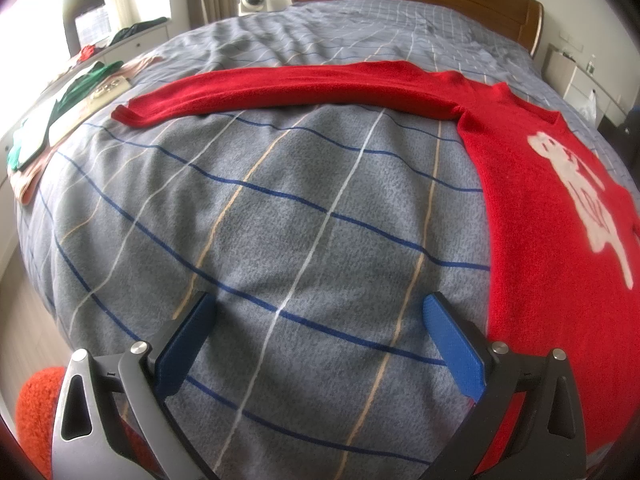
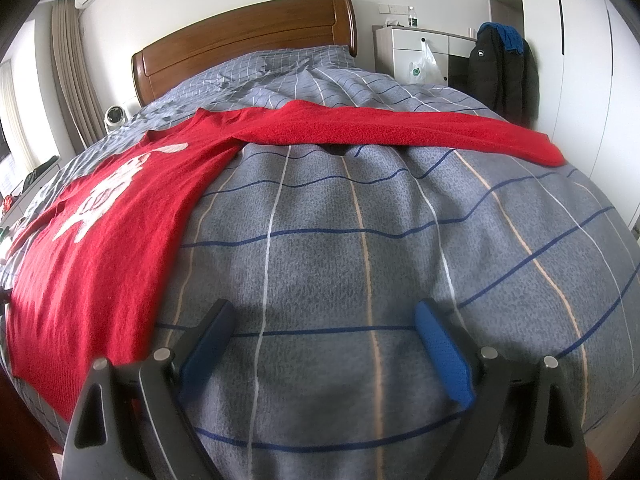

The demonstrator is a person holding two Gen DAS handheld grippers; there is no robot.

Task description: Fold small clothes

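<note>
Both claws are wide open and hold nothing. Left claw (image 1: 320, 316) hangs over the near part of the blanket (image 1: 280, 220), with its blue fingers (image 1: 452, 352) far apart. Right claw (image 2: 324, 324) does the same on its own side, just over bare blanket too.

Between them lies the red sweater (image 1: 560, 240). It is spread out flat on the bed, front side up, so the white picture (image 1: 584, 184) on its chest shows. Its body sits just to the right of the left claw and just to the left of the right claw. One long sleeve (image 1: 280, 88) reaches far out to the left. The other sleeve (image 2: 400, 128) reaches far out to the right. I think it is laid flat like this so the folds can come out neat.

No fold has been made yet, so the job looks like it is only starting. The claws are probably open so they are ready to pinch the cloth. The sleeves may need to go in first, so each claw would have to reach to the far side for its own sleeve end.

At the far left edge of the bed sit some other clothes (image 1: 76, 100), green and pale. I cannot tell if they are folded. Behind the bed stands a brown headboard (image 2: 248, 36).
</note>
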